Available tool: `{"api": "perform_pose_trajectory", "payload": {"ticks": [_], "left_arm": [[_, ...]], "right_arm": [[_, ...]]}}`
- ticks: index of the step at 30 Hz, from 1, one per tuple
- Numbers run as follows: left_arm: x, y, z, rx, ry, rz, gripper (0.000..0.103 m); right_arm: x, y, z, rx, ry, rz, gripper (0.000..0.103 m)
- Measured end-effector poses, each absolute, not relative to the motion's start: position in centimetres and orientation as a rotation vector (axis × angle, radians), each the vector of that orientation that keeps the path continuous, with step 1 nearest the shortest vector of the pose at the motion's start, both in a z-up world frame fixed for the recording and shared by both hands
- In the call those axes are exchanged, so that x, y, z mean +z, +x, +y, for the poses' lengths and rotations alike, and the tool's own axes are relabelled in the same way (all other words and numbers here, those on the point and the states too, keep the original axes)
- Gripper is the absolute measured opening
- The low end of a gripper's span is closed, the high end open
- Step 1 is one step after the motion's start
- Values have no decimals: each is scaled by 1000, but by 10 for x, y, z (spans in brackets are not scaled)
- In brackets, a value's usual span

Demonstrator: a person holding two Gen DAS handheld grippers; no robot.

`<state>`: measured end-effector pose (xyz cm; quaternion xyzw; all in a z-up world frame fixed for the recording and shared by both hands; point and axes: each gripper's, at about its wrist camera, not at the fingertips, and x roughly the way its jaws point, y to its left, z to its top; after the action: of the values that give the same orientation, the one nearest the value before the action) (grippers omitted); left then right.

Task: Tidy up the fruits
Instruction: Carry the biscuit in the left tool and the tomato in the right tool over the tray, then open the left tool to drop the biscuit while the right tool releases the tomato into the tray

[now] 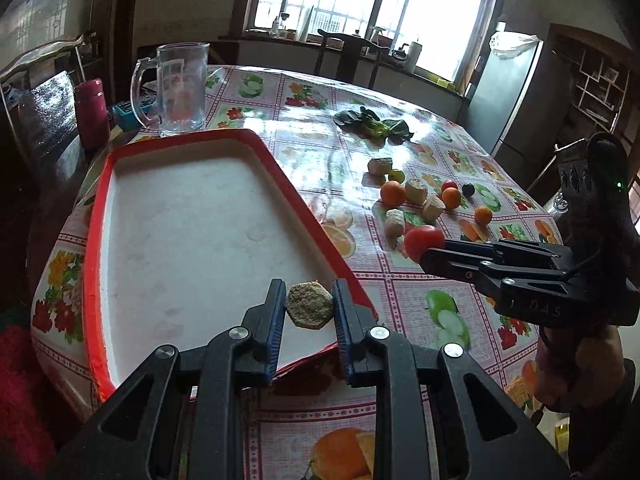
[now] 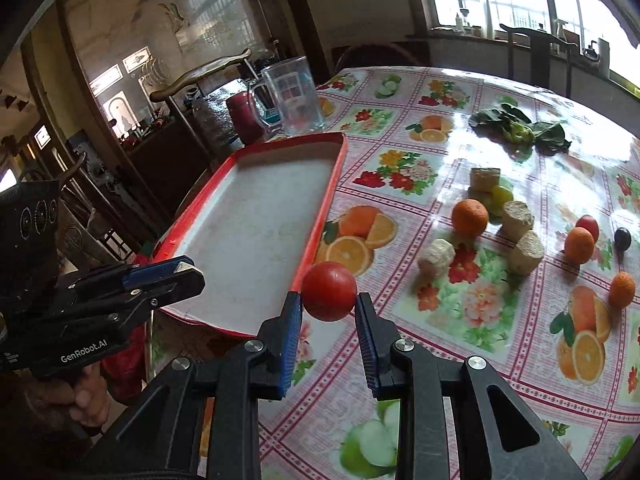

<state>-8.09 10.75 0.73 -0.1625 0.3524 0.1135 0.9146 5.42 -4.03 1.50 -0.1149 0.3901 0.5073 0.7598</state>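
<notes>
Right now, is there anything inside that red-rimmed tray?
The red-rimmed tray looks bare: only its white floor shows. Its near corner is hidden behind the left gripper, which holds a brown hexagonal piece there.

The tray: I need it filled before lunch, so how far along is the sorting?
Nothing lies in the red-rimmed tray yet. In hand: the left gripper is shut on a brown hexagonal piece over the tray's near corner, and the right gripper holds a red tomato beside the tray's rim. Left on the table: three oranges, beige chunks, a green fruit, a dark one, another red one and leafy greens.
</notes>
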Motion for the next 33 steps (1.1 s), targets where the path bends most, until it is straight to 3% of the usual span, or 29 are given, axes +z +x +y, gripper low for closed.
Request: {"api": "perform_pose_trajectory", "payload": {"ticks": [27,31,33], "left_arm": [[-32,-107,172,356,-398,847,21],[-41,-105,174,378,-396,882,21],[-39,-107,175,377,-411,873,26]], "right_arm": [[-25,2,66,1251,-480,987,28],[-24,3,65,1254,-478,990,31],[-23,4,61,1251,-466,982,38]]}}
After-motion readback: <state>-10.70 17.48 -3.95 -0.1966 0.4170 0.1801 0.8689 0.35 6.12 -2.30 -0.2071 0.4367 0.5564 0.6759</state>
